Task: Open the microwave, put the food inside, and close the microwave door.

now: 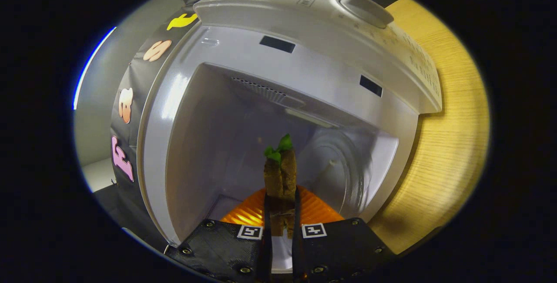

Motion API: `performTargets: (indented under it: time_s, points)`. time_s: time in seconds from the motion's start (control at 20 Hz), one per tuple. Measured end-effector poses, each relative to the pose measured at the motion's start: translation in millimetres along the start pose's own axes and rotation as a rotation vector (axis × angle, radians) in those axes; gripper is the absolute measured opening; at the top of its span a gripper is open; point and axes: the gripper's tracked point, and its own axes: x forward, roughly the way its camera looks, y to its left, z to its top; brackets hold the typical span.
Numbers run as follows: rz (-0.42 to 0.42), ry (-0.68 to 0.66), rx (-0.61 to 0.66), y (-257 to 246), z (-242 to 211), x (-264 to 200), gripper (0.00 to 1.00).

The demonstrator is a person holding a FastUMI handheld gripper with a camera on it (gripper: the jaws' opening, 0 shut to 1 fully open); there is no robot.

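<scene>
My gripper (282, 220) has its two fingers pressed in on the food (280, 178), a brown, rough-looking piece with a small green sprig at its far tip. The food stands out straight ahead from between my fingers, its long axis running along them and away from me, toward the back of the microwave (304, 56). The microwave door is already open, and the pale, bare cavity lies directly beyond the food. Just ahead of my fingers and under the food sits an orange plate (320, 211) with ribbed sides, at the cavity's front edge; I cannot tell whether the food touches it. Off to the right of my fingers, deeper in, I make out the round turntable (339, 170). Beyond the microwave on that side is a wooden table (452, 143). I judge the food is partway in, so the next move is forward and down onto the plate.
</scene>
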Motion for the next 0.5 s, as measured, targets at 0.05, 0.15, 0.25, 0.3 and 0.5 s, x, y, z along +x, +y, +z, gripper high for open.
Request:
performTargets:
  time_s: [0.05, 0.15, 0.25, 0.3, 0.5]
  points:
    - [-0.008, -0.004, 0.002, -3, -1, 3, 0.18]
    - [-0.025, -0.016, 0.008, -6, 0, 8, 0.18]
    - [-0.043, -0.011, -0.031, -11, -1, 13, 0.18]
    - [-0.049, -0.003, -0.046, -12, -1, 14, 0.18]
    - [-0.097, 0.054, -0.084, -23, -4, 11, 0.40]
